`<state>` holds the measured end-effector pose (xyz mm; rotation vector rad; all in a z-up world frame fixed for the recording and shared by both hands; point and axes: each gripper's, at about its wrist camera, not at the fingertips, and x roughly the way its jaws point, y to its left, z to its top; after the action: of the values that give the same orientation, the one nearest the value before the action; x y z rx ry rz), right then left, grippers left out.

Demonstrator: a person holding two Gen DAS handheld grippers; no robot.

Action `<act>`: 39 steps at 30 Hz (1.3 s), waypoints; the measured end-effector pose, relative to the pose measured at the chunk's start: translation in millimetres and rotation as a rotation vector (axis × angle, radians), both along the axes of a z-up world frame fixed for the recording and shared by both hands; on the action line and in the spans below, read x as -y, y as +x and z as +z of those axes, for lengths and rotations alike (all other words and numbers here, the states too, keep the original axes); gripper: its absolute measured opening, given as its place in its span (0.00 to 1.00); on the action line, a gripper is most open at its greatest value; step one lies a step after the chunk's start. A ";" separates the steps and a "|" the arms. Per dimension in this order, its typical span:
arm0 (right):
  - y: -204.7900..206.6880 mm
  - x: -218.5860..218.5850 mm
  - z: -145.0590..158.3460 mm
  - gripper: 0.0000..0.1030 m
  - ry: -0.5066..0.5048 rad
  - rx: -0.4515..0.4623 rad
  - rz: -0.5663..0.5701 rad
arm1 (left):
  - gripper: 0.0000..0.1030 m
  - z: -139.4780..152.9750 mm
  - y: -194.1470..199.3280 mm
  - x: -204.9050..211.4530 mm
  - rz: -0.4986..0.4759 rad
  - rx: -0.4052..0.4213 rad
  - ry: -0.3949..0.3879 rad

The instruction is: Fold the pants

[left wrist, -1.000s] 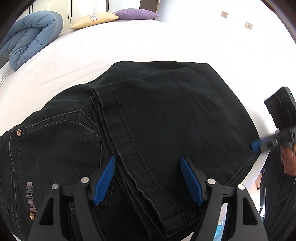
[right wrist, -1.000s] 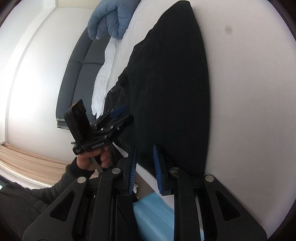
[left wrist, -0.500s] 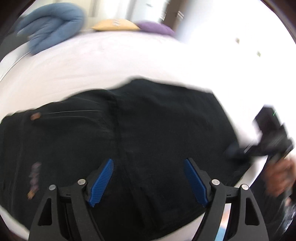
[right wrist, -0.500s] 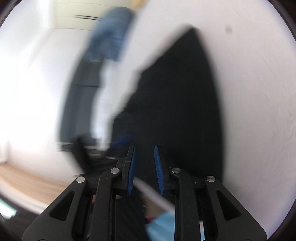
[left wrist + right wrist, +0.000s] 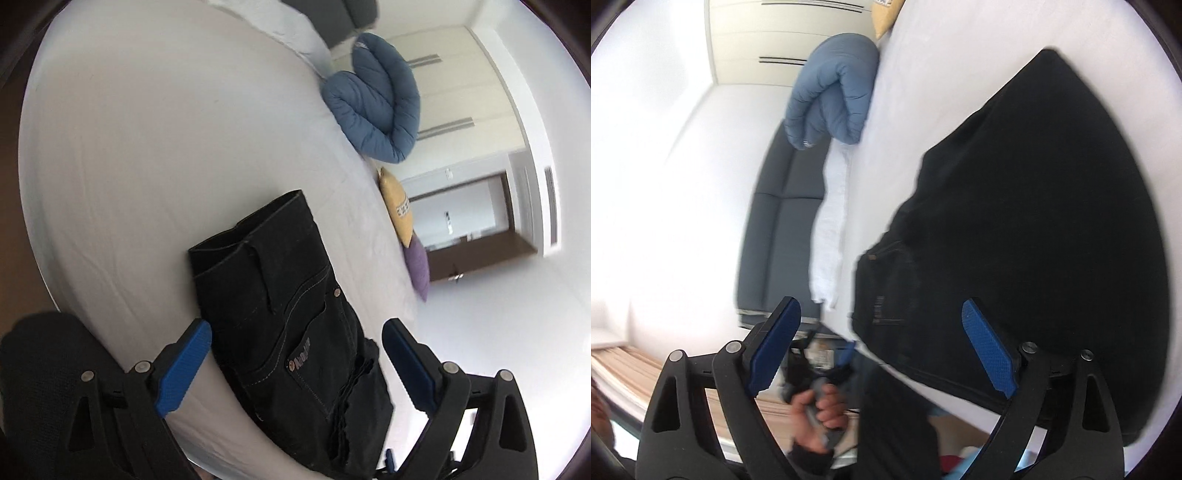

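The black pants (image 5: 288,321) lie folded on the white bed (image 5: 155,155), near its edge; they also show in the right wrist view (image 5: 1034,221). My left gripper (image 5: 295,365) is open and empty, its blue pads on either side of the waistband end with the pocket and label. My right gripper (image 5: 886,343) is open and empty, at the bed's edge over the pants' near side. The hand holding the left gripper shows in the right wrist view (image 5: 820,410).
A folded blue duvet (image 5: 376,103) lies at the far side of the bed, with a yellow pillow (image 5: 399,206) and a purple pillow (image 5: 417,266) beside it. A dark sofa (image 5: 779,229) and a white cloth (image 5: 831,221) stand beyond the bed.
My right gripper has opened wide from nearly shut. My left gripper has swung round to the waistband end of the pants and stays open. Both views have shifted quickly.
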<state>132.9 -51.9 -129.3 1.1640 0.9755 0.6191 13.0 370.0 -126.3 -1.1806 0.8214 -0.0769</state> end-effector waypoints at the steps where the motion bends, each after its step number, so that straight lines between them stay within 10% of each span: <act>1: 1.8 -5.5 0.4 0.86 0.018 0.006 0.010 | 0.93 -8.9 -0.1 -3.7 0.015 -0.014 -0.048; 21: 27.2 3.8 20.1 0.76 0.008 0.008 0.033 | 0.91 -56.4 23.7 -4.8 0.081 -0.005 -0.248; 24: 32.3 4.6 18.0 0.72 -0.021 -0.012 0.038 | 0.77 -57.7 30.4 -5.0 0.084 -0.021 -0.257; 28: 42.0 1.3 12.8 0.58 -0.103 -0.059 0.071 | 0.28 -72.9 28.9 -5.5 0.089 -0.047 -0.330; 39: 80.4 -48.8 11.9 0.54 -0.169 -0.072 0.245 | 0.16 -45.6 33.5 0.8 0.065 -0.019 -0.215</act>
<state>213.2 -3.0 -117.5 0.9293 1.2196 0.6784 46.5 369.2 -172.0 -1.4117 0.8053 -0.1023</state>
